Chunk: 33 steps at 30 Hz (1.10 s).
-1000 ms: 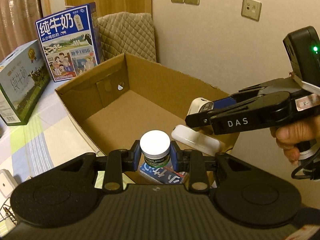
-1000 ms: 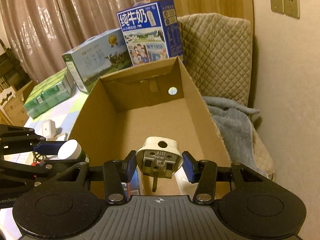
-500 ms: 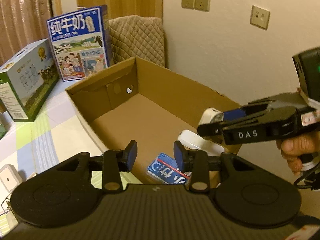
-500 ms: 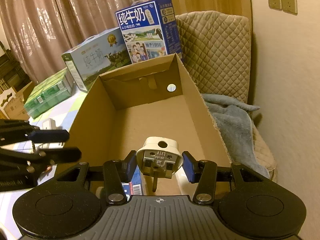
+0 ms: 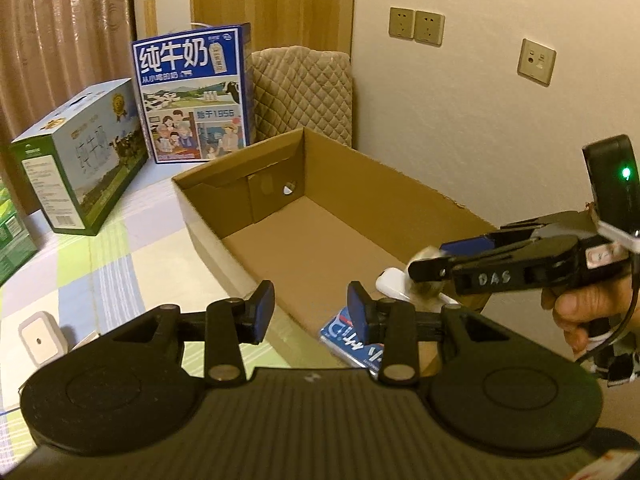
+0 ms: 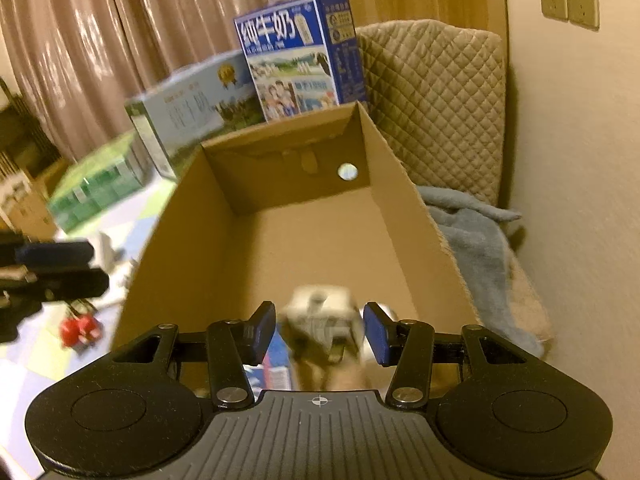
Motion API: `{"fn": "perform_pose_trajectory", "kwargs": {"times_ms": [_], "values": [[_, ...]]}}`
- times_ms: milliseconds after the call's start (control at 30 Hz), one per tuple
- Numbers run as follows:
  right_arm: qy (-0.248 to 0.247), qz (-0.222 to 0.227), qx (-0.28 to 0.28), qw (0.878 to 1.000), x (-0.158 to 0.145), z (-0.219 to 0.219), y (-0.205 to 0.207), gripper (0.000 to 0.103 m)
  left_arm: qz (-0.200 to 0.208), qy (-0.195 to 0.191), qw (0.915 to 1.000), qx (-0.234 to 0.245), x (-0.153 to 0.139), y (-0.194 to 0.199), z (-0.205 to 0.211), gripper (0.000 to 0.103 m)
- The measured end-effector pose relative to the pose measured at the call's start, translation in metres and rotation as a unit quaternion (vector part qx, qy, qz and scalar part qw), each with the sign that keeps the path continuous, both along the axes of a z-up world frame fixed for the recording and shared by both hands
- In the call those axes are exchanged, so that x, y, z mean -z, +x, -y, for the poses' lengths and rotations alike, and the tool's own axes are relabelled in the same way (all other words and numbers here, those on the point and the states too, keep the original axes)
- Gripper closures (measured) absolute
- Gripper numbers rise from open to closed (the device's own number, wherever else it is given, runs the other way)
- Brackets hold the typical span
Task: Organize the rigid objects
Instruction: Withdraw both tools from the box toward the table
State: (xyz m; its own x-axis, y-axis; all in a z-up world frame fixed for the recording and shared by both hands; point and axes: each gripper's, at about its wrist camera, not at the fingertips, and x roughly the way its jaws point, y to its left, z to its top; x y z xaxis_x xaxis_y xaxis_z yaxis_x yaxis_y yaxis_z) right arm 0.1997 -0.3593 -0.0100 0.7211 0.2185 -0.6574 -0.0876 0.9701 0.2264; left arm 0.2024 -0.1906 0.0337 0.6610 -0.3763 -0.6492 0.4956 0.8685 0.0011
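An open cardboard box (image 5: 320, 208) (image 6: 304, 232) stands on the bed. My left gripper (image 5: 311, 312) is open and empty above its near left rim. My right gripper (image 6: 320, 334) is open over the box's near end, and a white plug adapter (image 6: 320, 320), blurred, is loose between its pads. The adapter also shows blurred under the right gripper's fingers in the left wrist view (image 5: 426, 258). A blue packet (image 5: 352, 340) and a white flat object (image 5: 394, 284) lie in the box's near end. The white-capped jar is out of sight.
Milk cartons, blue (image 5: 192, 96) and green-white (image 5: 80, 160), stand behind the box, with a quilted cushion (image 5: 304, 88) by the wall. A white small device (image 5: 40, 340) lies on the checked bedcover at left. A grey blanket (image 6: 476, 240) lies right of the box.
My left gripper opened, let go of the white-capped jar, and pulled back and up. My right gripper has just opened, and the plug adapter is dropping out of it, blurred.
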Motion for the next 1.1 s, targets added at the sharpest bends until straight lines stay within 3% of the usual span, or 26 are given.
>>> {"fn": "perform_pose_trajectory", "kwargs": {"times_ms": [100,400,633,833,1100], "values": [[-0.005,0.017,-0.001,1.000,-0.011,-0.003,-0.005,0.050,0.001,-0.002,1.0000,-0.009,-0.002,-0.005,-0.010,0.068],[-0.025,0.069,-0.019,0.997,-0.064,-0.035,-0.035,0.048,0.009,-0.018,0.9982,-0.057,-0.015,-0.034,-0.058,0.068],[0.013,0.131,-0.061,0.989,-0.091,-0.082,-0.077,0.044,0.019,-0.026,0.9928,-0.115,-0.019,-0.073,-0.115,0.067],[0.014,0.134,-0.111,0.985,-0.083,-0.137,-0.096,0.042,0.019,-0.008,0.9841,-0.176,-0.012,-0.108,-0.177,0.065],[0.022,0.091,-0.158,0.983,-0.034,-0.197,-0.088,0.042,0.010,0.007,0.9693,-0.246,0.008,-0.135,-0.246,0.064]]}}
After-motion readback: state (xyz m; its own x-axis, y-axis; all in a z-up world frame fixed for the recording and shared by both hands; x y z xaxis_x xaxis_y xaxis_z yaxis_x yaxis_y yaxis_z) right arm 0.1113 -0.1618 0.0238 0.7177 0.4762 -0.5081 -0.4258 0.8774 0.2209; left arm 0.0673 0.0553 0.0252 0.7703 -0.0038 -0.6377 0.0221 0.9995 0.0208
